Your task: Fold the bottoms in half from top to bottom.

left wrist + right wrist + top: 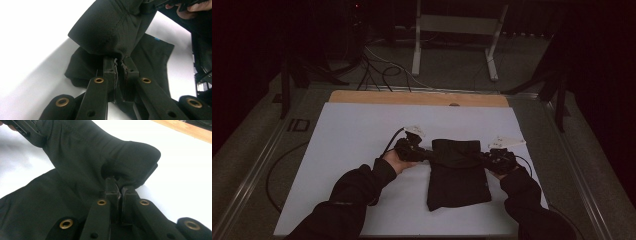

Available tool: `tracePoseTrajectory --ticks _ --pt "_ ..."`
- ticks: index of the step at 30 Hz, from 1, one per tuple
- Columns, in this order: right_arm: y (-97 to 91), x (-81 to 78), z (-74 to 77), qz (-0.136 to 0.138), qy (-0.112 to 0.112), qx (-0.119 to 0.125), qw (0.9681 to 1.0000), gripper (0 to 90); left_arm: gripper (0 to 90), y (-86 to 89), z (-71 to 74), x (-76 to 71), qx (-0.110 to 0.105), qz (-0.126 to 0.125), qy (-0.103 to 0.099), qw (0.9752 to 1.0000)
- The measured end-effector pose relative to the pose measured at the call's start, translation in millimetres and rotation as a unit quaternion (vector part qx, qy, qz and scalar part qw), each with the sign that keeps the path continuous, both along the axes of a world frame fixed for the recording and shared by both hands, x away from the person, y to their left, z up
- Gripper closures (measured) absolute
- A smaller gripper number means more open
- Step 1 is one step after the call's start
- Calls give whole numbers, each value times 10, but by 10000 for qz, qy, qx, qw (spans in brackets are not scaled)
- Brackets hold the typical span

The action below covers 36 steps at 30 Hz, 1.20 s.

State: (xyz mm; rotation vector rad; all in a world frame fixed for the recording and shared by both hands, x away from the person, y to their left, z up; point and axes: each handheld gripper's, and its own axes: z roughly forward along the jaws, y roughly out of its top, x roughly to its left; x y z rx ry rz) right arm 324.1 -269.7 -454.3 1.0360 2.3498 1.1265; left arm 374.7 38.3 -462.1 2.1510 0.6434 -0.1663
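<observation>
White sheeting covers the counter point(352, 150), and on it, right of centre, lies a black garment point(457, 175), its lower part flat on the sheet while its upper edge is raised between the two claws. Left claw point(426, 154) is clamped tight on the garment's left upper corner, the cloth bunching over its tips in the left gripper view point(120, 63). Right claw point(479, 156) pinches the opposite corner just as tightly point(119, 184). Dim light in the high view makes the garment's folds and both claw tips hard to make out; sleeves are cut off at the bottom edge.
</observation>
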Motion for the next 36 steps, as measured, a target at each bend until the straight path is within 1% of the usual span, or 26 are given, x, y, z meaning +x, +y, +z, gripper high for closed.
tracePoseTrajectory --ticks 2,4,6,8,12,13,14,17,18,19,21,23,24,27,29,33,34,36 --pt "-5 -39 4 1 17 -15 10000 872 848 -3 -7 -34 3 -34 -1 10000" --pt "-8 -75 2 14 24 -22 10000 872 848 1 -27 -75 -42 -53 45 10000" --pt "-6 -109 0 6 36 -8 10000 872 848 9 -46 -101 -17 -67 60 10000" --pt "-3 -145 -6 19 45 20 10000 872 848 23 -71 -127 -38 -72 104 9999" --pt "22 -226 -36 112 85 26 9999 872 848 48 -114 -171 -7 -83 155 9998" --pt "26 -247 -40 114 112 44 9999 873 849 51 -119 -183 10 -86 149 9999" --pt "25 -263 -45 152 89 2 9998 872 848 54 -121 -195 9 -98 161 9998" --pt "30 -326 -46 137 117 25 9998 872 848 42 -116 -247 20 -119 144 9998" --pt "23 -345 -47 144 84 -13 9999 872 849 39 -111 -261 21 -145 138 9998" --pt "18 -366 -46 132 100 28 9999 872 848 34 -107 -278 37 -135 135 9998" --pt "10 -418 -49 119 60 35 9999 872 848 24 -114 -301 33 -176 146 9997" --pt "8 -457 -56 97 76 12 9999 872 849 15 -126 -324 87 -185 111 9997" --pt "9 -470 -64 100 81 40 9999 872 849 13 -133 -336 83 -201 108 9997" --pt "18 -515 -82 112 101 -12 9999 872 849 17 -142 -379 122 -212 98 9997" --pt "29 -545 -110 165 124 -48 9998 872 848 28 -147 -402 117 -244 94 9996" --pt "26 -601 -146 152 175 -57 9997 872 848 40 -176 -451 100 -219 154 9996" --pt "29 -621 -151 135 163 -83 9997 872 849 40 -183 -462 116 -236 147 9995" --pt "23 -654 -163 137 177 -53 9997 872 848 36 -194 -495 135 -254 121 9995"
